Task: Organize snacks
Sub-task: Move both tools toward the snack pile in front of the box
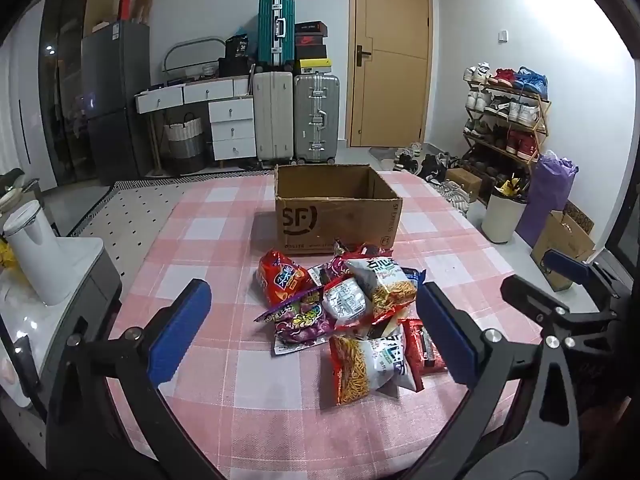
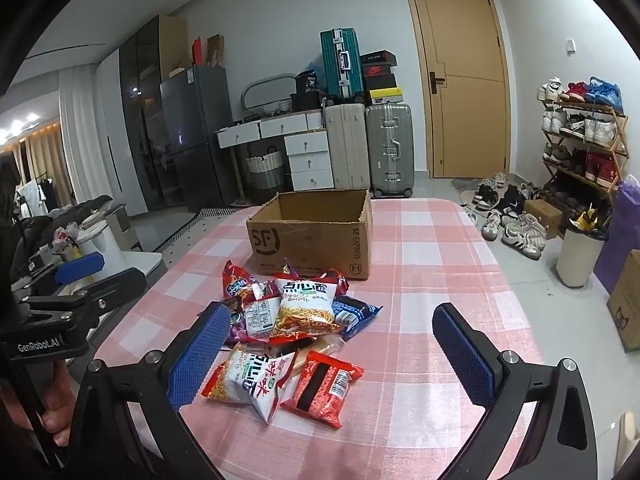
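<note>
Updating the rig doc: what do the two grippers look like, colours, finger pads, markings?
Both match: black angular linkage frames with silver pivot bolts and two fingers faced with blue textured pads. The left gripper and right gripper look alike in their own views. In the right wrist view the left gripper's body carries white "GenRobot.AI" lettering. No cables visible. A bare hand grips the left handle; no sleeve shows.

Pink-white checked tablecloth point(image 1: 208, 240), brown box point(image 1: 336, 216), blue pads point(image 1: 180, 332)

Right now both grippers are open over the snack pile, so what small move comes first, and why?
Probably lower the right gripper onto the red packet. It lies at the near edge of the pile, fully exposed with nothing on top, and the cardboard box behind the pile stands open to receive it.
</note>
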A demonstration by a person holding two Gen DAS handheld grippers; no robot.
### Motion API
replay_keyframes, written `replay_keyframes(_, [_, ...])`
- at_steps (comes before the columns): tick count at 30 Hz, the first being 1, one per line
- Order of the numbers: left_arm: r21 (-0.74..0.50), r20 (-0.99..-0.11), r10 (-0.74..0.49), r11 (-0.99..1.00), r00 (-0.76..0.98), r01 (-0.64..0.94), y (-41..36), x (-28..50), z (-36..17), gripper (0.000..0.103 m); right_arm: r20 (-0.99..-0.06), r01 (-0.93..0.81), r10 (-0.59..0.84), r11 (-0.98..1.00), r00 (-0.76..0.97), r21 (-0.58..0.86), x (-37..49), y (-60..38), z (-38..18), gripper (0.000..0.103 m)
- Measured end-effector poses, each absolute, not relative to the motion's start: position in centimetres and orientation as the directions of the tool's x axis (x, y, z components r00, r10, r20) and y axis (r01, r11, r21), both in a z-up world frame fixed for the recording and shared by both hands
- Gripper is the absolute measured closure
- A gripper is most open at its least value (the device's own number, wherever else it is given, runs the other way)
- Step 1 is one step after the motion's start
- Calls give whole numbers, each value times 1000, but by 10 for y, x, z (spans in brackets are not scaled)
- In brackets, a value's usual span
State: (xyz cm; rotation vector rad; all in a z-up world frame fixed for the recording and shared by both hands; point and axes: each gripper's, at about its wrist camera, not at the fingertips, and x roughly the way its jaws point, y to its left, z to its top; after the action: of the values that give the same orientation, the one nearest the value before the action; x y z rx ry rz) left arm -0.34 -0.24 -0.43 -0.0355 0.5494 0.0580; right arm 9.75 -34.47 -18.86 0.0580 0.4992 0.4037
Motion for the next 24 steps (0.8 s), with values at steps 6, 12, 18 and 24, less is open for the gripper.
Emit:
replay_keyframes(6, [-18, -522, 51, 997, 851, -71, -2, -2, -6, 1, -452, -369, 397, 917, 798, 154, 97, -343, -188, 0])
replay_keyframes(12, [-19, -522, 54, 997, 851, -75, -2, -2, -6, 1, -449, -371, 401, 915, 798, 157, 97, -341, -187, 0])
replay_keyframes(18, [-19, -521, 53, 997, 852, -74, 0, -2, -5, 1, -450, -371, 400, 915, 798, 156, 97, -341, -187, 0])
replay_keyframes(24, [-14, -521, 63, 996, 851, -83, 0, -3, -6, 1, -450, -372, 401, 915, 797, 157, 97, -340, -187, 0])
